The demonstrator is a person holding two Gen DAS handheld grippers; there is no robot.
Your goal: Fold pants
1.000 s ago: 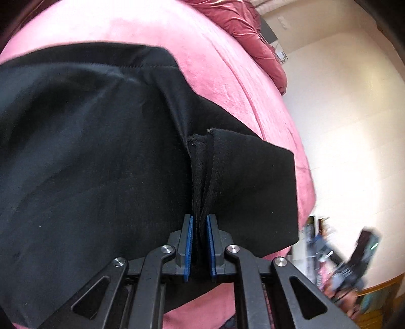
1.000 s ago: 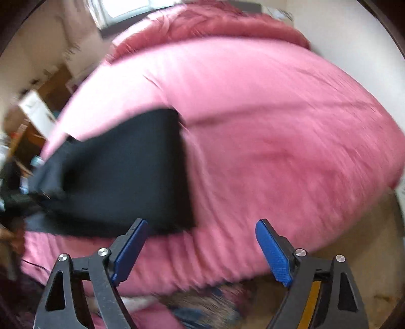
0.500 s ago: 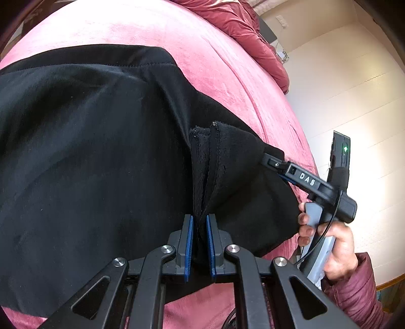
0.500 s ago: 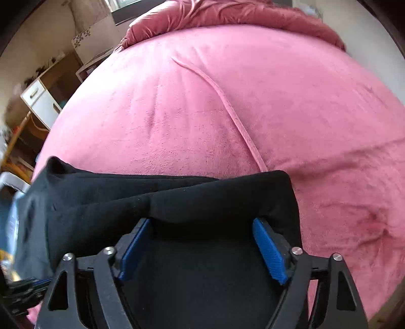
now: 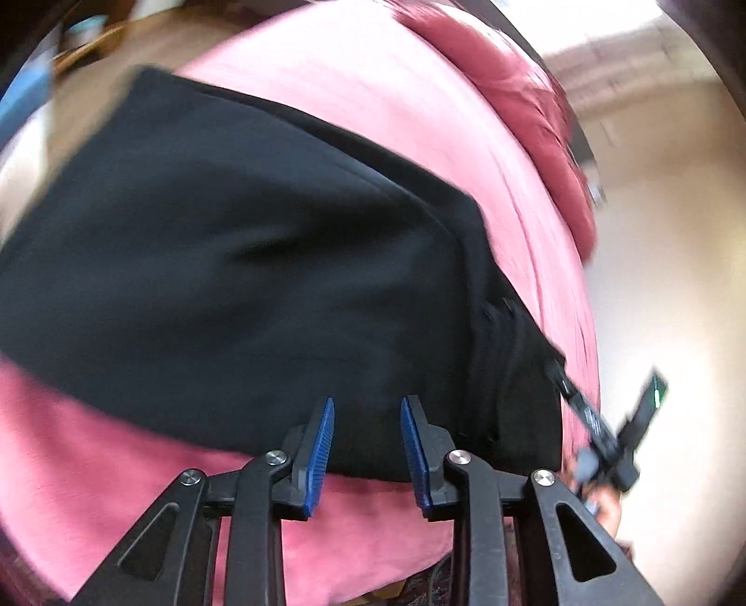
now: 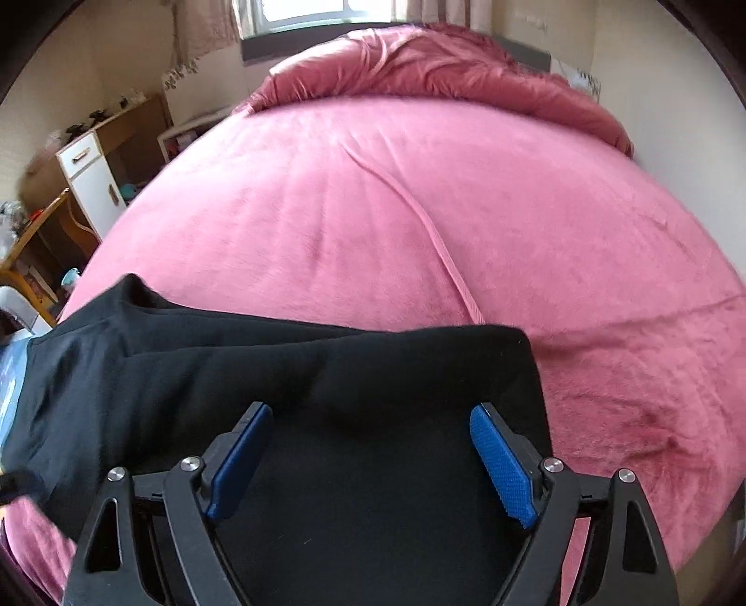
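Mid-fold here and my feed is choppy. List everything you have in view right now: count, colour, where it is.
pants: one, black, lying on the near part of the bed
bed cover: one, pink plush, spread over the whole bed
quilt: one, darker pink, bunched at the far end of the bed under the window
window: one, bright, on the far wall
cabinet: one, white doors with wood sides, left of the bed
left hand-held gripper: one, black with blue pads, jaws opening, nothing between the pads, at the near edge of the pants
right hand-held gripper: one, black with blue pads, open wide above the pants' right end
hand: one, holding the right hand-held gripper, seen from the left wrist
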